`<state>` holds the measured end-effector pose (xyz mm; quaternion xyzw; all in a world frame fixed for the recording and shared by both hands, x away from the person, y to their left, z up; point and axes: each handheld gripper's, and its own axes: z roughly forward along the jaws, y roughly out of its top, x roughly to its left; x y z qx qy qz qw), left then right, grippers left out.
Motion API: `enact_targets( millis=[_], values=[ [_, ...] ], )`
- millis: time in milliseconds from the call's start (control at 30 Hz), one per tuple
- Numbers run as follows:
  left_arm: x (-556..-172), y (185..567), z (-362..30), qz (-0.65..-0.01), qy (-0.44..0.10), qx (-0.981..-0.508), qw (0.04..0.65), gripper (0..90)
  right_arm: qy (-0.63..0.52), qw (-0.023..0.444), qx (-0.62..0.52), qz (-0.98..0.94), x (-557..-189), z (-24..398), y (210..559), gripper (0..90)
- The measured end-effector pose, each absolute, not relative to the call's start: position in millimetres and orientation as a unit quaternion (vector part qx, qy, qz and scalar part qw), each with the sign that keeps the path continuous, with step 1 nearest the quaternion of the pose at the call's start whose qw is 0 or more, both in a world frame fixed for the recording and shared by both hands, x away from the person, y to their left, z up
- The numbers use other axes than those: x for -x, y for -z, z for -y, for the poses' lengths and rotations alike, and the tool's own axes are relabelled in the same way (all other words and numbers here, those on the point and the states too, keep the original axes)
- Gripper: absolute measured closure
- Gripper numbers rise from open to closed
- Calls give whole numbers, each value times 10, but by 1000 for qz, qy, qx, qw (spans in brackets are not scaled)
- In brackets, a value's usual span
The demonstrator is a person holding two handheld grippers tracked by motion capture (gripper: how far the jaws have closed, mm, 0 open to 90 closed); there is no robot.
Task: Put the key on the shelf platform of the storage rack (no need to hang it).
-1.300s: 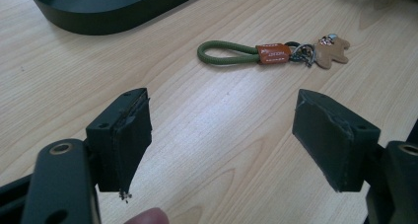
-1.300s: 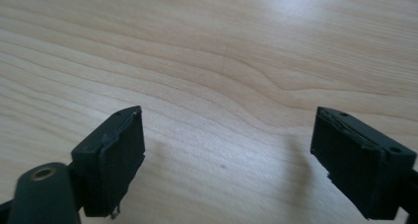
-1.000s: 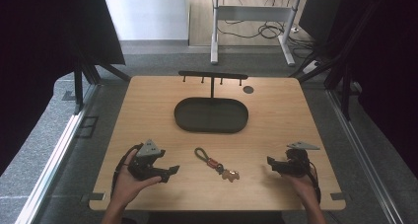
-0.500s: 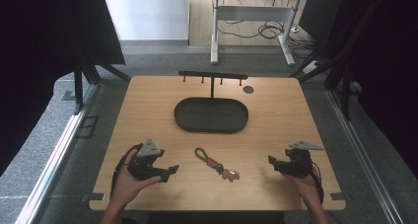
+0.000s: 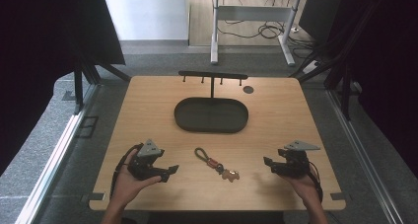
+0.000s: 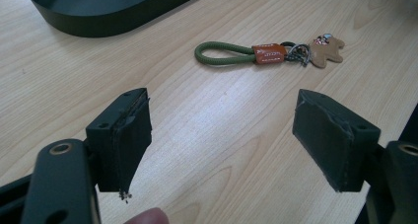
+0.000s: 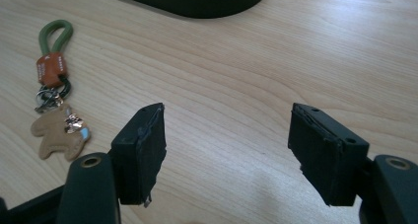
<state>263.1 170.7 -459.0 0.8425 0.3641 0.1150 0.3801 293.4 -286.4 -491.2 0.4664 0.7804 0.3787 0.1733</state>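
Wooden surface has the green-looped keychain lying untouched low in the middle of the frame, both left tongs and right tongs gaping empty either side, the right's jaws just narrowing a bit, so basically nothing's done yet.

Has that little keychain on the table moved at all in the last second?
No. The keychain lies in the same spot as before, just in front of the dark oval tray, between both grippers and untouched.
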Motion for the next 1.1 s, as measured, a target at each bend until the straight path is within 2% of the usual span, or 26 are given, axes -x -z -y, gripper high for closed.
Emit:
enact_targets(
  millis=[433, 667, 1100],
  values=[
    [-2622, 4580, -1684, -362, -113, -843, 381, 230, -378, 162, -444, -796, -2974, 2771, 4768, 348],
    [-2620, 4585, -1676, -360, -112, -845, 379, 229, -365, 151, -412, -821, -3032, 2622, 4625, 356],
    [-2620, 4587, -1682, -360, -112, -845, 378, 229, -337, 127, -385, -850, -3130, 2384, 4570, 359]
  ],
)
